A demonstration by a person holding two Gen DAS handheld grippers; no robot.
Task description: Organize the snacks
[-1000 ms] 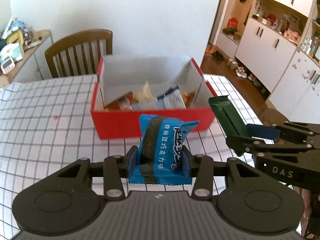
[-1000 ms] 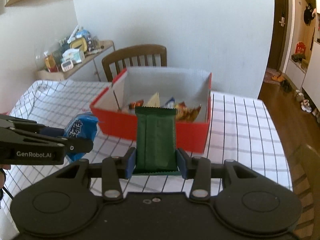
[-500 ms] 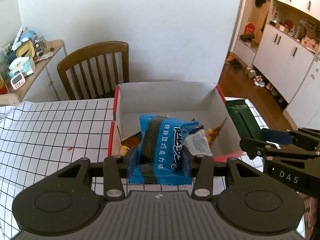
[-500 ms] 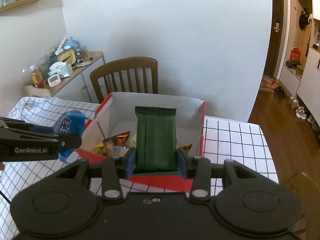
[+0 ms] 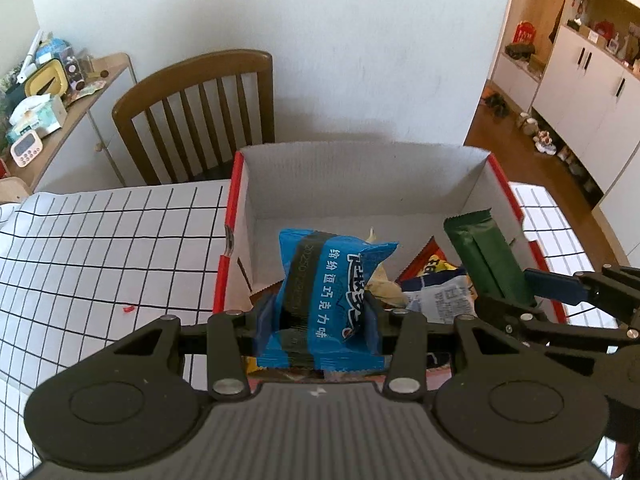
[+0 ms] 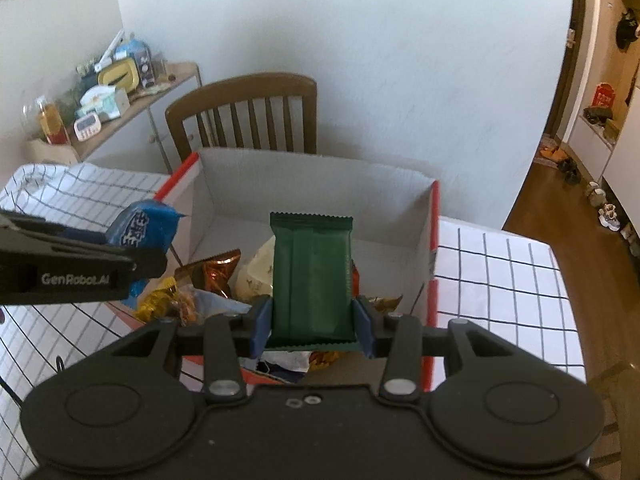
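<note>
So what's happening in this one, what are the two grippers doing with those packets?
A person is sorting snacks into a red cardboard box on a checked tablecloth. The left gripper clamps a blue snack packet; the right gripper clamps a green wrapped bar. Both hang over the open box, which already holds several wrapped snacks. Neither packet is released yet.
</note>
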